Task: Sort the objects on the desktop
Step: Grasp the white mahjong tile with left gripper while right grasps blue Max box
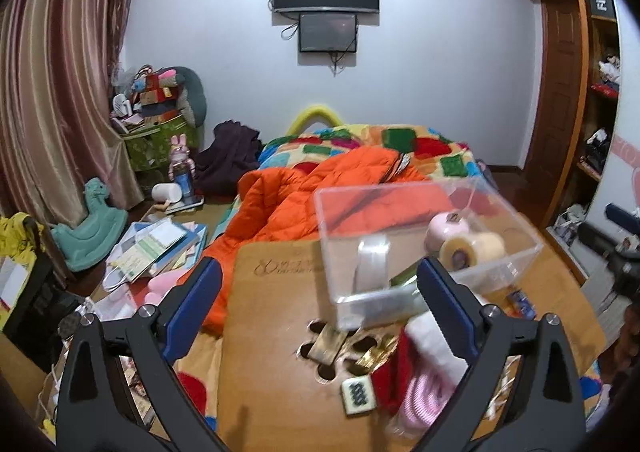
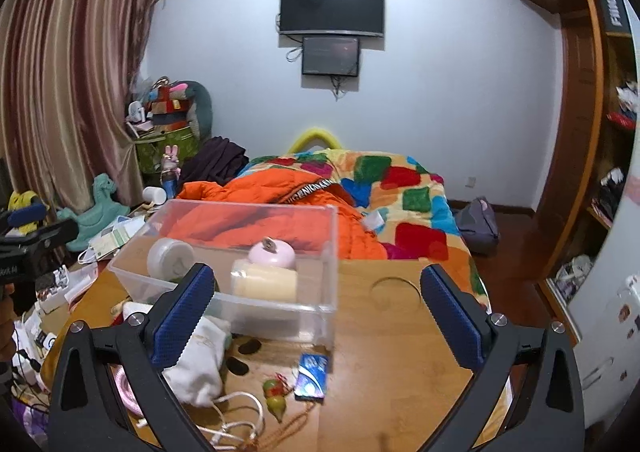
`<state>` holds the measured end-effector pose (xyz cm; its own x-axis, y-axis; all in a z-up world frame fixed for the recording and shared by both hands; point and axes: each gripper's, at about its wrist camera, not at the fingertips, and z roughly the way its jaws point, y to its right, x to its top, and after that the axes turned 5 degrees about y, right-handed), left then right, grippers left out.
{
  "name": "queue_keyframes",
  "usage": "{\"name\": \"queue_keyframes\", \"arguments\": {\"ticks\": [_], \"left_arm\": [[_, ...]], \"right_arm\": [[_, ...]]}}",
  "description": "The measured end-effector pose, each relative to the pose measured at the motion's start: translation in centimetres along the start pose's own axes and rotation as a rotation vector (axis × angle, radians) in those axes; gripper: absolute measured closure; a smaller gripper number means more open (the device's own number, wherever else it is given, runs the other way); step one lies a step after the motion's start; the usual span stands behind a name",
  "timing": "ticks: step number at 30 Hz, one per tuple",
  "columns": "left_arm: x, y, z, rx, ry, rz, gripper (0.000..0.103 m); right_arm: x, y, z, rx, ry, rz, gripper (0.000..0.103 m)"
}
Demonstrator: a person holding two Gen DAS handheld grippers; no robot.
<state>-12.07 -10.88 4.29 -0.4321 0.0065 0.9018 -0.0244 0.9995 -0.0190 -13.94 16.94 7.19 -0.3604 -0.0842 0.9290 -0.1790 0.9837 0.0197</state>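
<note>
A clear plastic box (image 1: 400, 252) stands on a small wooden table (image 1: 272, 332); it also shows in the right wrist view (image 2: 256, 252). It holds a cream tape roll (image 1: 472, 250), a pink round item (image 1: 446, 230) and a clear tape roll (image 1: 372, 264). A mahjong tile (image 1: 358, 394) lies on the table near a gold clip (image 1: 330, 344) and red-and-pink cloth (image 1: 420, 372). In the right wrist view a blue packet (image 2: 312, 376), a gourd charm (image 2: 276, 398), a white pouch (image 2: 200, 364) and a white cable (image 2: 232, 412) lie in front of the box. My left gripper (image 1: 320, 308) and right gripper (image 2: 316, 316) are open and empty.
The table (image 2: 400, 352) stands over a bed with an orange jacket (image 1: 288, 199) and a patchwork quilt (image 2: 408, 191). Papers and toys (image 1: 156, 244) litter the floor at left. A wooden shelf unit (image 2: 600, 131) stands at right. A round recess (image 2: 396, 294) is in the tabletop.
</note>
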Motion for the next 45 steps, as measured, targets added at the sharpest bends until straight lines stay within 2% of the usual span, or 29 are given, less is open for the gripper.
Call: {"name": "queue_keyframes", "arguments": {"ticks": [12, 16, 21, 28, 32, 37, 41, 45], "left_arm": [[-6.3, -1.1, 1.7, 0.015, -0.158, -0.019, 0.004], [-8.1, -1.9, 2.2, 0.004, -0.195, -0.060, 0.004], [-9.7, -1.9, 2.9, 0.009, -0.235, -0.065, 0.004], [-10.3, -1.1, 3.3, -0.028, -0.254, -0.061, 0.004], [-10.1, 0.1, 3.4, -0.046, -0.246, -0.029, 0.004], [-10.5, 1.2, 3.7, -0.023, -0.251, 0.005, 0.004], [-10.7, 1.4, 3.8, -0.014, -0.262, 0.003, 0.019], [-11.0, 1.0, 4.0, -0.019, -0.276, -0.019, 0.023]], "right_arm": [[-3.8, 0.9, 0.9, -0.063, -0.081, -0.001, 0.001], [-4.9, 1.4, 1.4, -0.080, -0.103, 0.007, 0.001], [-6.6, 2.8, 2.6, -0.117, -0.145, 0.036, 0.001], [-8.0, 4.3, 4.2, -0.097, -0.209, 0.111, 0.001], [-8.4, 3.8, 4.8, -0.085, -0.222, 0.097, 0.001], [-8.7, 2.8, 5.7, -0.074, -0.244, 0.064, 0.002], [-8.8, 2.5, 6.7, -0.062, -0.268, 0.056, 0.003], [-9.0, 1.7, 7.8, -0.023, -0.304, 0.052, 0.012]]}}
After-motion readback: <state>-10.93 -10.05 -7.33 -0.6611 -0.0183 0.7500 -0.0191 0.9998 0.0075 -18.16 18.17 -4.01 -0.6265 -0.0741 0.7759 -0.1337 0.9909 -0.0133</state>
